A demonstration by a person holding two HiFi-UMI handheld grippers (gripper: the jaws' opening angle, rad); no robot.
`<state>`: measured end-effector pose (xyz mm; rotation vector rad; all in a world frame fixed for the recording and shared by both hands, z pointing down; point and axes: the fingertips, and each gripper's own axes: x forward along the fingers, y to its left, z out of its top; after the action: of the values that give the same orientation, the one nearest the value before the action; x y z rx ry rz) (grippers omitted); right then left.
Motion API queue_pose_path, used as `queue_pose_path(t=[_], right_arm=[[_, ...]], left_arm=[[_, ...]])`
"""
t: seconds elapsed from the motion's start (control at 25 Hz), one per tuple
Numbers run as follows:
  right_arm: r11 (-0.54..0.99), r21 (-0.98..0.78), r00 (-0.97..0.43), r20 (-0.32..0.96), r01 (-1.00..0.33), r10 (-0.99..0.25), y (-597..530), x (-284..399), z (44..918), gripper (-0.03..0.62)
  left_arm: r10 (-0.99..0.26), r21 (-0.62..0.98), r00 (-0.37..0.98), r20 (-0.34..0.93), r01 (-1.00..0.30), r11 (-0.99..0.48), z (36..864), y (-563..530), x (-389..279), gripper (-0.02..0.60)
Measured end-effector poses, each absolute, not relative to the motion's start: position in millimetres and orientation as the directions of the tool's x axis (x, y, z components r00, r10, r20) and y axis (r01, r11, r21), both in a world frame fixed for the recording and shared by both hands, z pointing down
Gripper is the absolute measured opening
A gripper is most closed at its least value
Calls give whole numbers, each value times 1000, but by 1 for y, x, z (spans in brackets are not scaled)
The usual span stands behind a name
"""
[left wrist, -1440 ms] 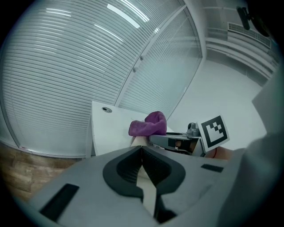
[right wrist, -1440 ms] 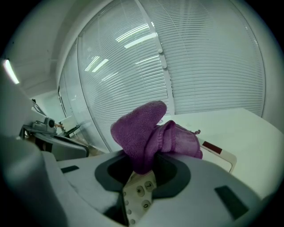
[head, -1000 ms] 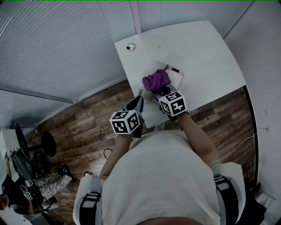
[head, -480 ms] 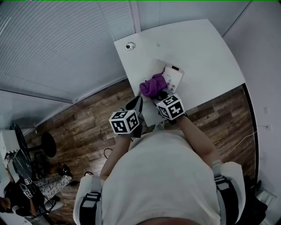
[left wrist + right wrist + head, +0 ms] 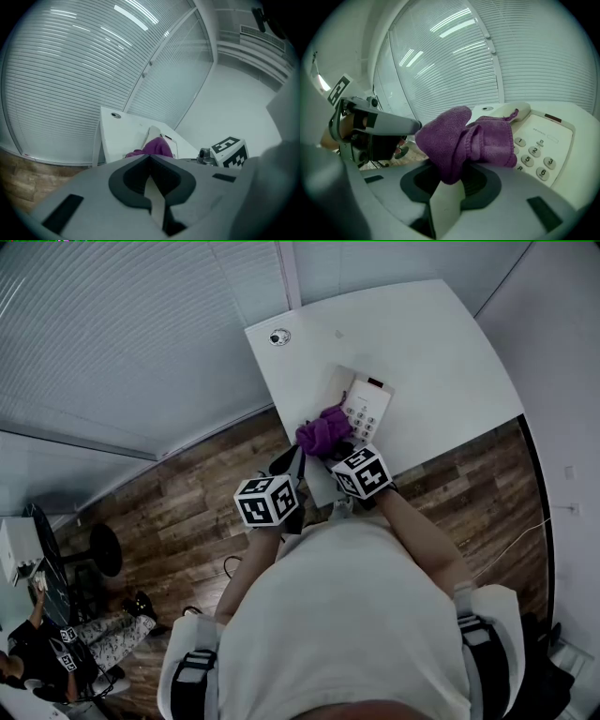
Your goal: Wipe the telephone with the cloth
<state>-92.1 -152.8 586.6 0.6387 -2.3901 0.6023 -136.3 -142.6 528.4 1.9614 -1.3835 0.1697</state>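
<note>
- Jaws first: my right gripper (image 5: 451,182) is clamped on the purple cloth (image 5: 464,138), while my left gripper (image 5: 151,163) is closed on nothing, clear of the phone.
- White surface (image 5: 431,343): the telephone (image 5: 367,411) sits near its front edge, so I'd press lightly rather than shove it.
- Telephone: the cloth covers its near left side and the keypad is bare. I'd sweep across the keys.
- Cloth: it's bunched, so I'd drag it flat against the casing.
</note>
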Motion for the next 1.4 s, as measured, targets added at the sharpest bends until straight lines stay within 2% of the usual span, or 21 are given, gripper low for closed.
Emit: queue_pose_path(t=[0.4, 0.84, 1.12, 1.4], right_arm=[[787, -266, -706, 650, -557, -280, -138, -96, 592, 120], [790, -298, -749, 599, -535, -282, -133, -95, 568, 120], [797, -276, -764, 560, -537, -321, -138, -82, 540, 120], [742, -287, -749, 519, -606, -411, -160, -47, 525, 120]], left_arm=[[-771, 477, 404, 493, -866, -149, 530, -128, -140, 20], [-775, 461, 396, 492, -874, -154, 529, -138, -140, 20], [-784, 454, 390, 483, -877, -157, 522, -152, -142, 20], [-781, 447, 403, 476, -876, -180, 521, -172, -130, 20]])
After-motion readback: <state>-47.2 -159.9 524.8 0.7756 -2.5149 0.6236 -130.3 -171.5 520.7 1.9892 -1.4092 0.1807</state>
